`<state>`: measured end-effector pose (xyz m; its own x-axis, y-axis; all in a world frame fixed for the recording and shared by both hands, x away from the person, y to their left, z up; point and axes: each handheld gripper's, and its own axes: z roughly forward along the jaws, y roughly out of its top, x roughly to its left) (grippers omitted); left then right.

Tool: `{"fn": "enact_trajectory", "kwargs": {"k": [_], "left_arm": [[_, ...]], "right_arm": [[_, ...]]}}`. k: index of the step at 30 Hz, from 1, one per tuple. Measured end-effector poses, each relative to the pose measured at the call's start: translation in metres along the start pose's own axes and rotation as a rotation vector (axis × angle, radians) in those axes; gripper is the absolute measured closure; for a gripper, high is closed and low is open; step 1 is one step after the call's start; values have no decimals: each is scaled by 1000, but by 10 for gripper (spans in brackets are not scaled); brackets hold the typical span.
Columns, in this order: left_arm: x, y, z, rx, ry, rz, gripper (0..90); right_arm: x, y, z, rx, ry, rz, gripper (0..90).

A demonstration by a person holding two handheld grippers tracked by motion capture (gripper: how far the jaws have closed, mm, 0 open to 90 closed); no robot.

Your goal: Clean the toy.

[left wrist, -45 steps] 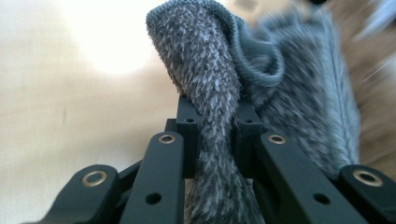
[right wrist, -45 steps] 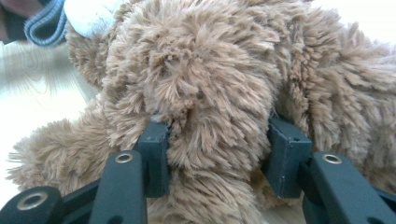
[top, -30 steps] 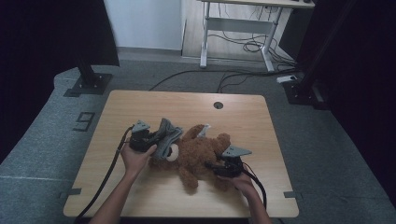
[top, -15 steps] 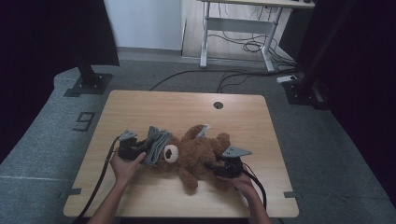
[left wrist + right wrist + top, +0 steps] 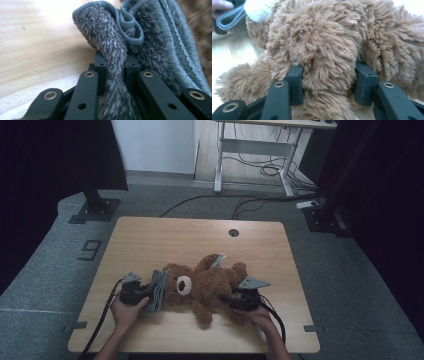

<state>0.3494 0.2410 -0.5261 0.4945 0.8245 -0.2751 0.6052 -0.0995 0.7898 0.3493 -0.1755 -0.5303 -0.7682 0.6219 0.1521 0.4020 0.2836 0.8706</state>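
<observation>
A brown teddy bear (image 5: 210, 282) lies on its back on the wooden table (image 5: 165, 240), head toward the left. A grey knitted cloth (image 5: 159, 287) hangs bunched against the bear's head. My left gripper (image 5: 145, 292) is shut on that cloth; in the left gripper view the cloth (image 5: 113, 57) is pinched tight between the two black jaws. My right gripper (image 5: 231, 300) is shut on the bear at its lower right side, and in the right gripper view the brown fur (image 5: 324, 65) bulges between the pads (image 5: 295, 82).
A round cable hole (image 5: 233, 232) sits near the table's far edge. Cables trail from both grippers off the near edge. A desk frame (image 5: 250, 150) and dark stands (image 5: 95, 205) are on the floor beyond the table.
My left gripper has carried the grey cloth left and nearer the front edge, down toward the table beside the bear's head. The right gripper and the bear's body stayed put.
</observation>
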Motion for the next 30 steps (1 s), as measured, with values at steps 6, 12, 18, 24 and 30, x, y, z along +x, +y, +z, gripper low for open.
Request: {"fn": "enact_trajectory", "kwargs": {"k": [6,12,18,24,30], "left_arm": [[-19,40,-16,-151,-40,32,771],[-50,75,7,-161,-100,98,770],[-41,63,29,-90,-92,62,767],[-15,36,20,-99,-58,-16,769],[-12,17,12,-47,2,30,773]], "right_arm": [[0,0,0,-1,2,2,508],[-1,0,0,-2,4,2,507],[0,0,0,-3,5,-1,507],[1,0,0,-1,7,-4,508],[1,-1,0,0,8,-2,509]]}}
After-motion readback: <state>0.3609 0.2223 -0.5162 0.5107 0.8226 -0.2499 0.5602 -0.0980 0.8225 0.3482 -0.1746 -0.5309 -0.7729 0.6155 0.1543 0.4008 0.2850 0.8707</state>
